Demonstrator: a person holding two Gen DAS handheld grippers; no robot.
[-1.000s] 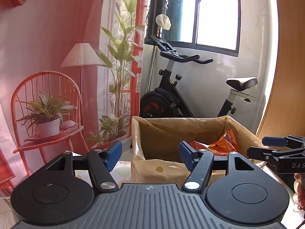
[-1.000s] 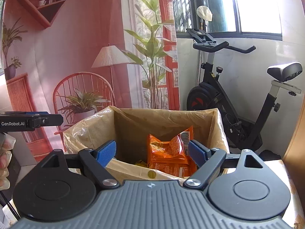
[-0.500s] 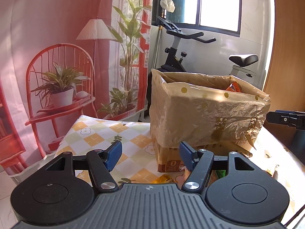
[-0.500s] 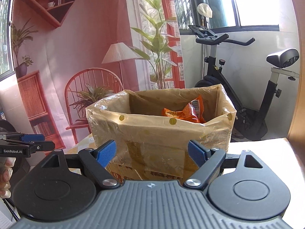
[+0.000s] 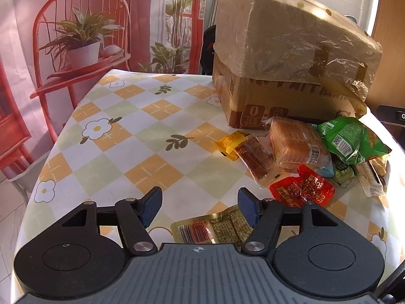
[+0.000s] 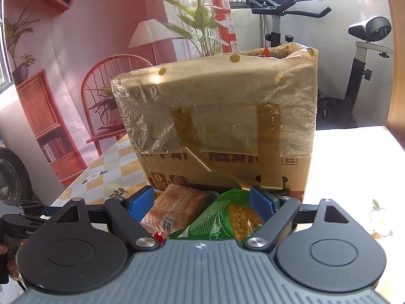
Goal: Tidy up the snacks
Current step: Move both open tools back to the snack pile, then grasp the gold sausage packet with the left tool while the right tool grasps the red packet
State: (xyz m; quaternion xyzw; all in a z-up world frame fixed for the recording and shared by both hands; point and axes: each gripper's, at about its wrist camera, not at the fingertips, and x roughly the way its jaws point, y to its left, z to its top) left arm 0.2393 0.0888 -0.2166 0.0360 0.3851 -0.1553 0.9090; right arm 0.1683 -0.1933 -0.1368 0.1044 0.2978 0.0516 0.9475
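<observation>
My left gripper [image 5: 200, 206]: jaws spread wide, gripping nothing, hanging low over the tablecloth [image 5: 141, 136].
My right gripper [image 6: 202, 204]: jaws wide as well, empty, hanging above the snack pile and facing the box.
Box [image 5: 286, 58]: brown cardboard with printed lettering, its upper half wrapped in crinkled, glossy tan plastic with gold dots, patched with tape strips; at my left's 1 o'clock and my right's 12 o'clock. Something orange shows at its open top in the right view.
Gold packet [image 5: 215, 229]: flat, barcode up, lying just beneath my left jaws at 6 o'clock.
Red pouch [image 5: 302, 188]: shiny, crumpled, white script on it, near my left's right fingertip at 3 o'clock.
Brown bar wrapper [image 5: 255, 159]: long, clear-edged, overlapping a small yellow packet [image 5: 230, 143], at 2 o'clock.
Bread pack [image 5: 297, 147]: tan loaf slices in clear film with barcode, in front of the box; between my right jaws on the left [image 6: 177, 207].
Green bag [image 5: 351, 139]: puffy, QR code showing, right of the bread and touching it; its front shows yellow crackers, under my right jaws [image 6: 227, 217].
Pale stick packs [image 5: 368, 177]: at the pile's right edge, details unclear.
</observation>
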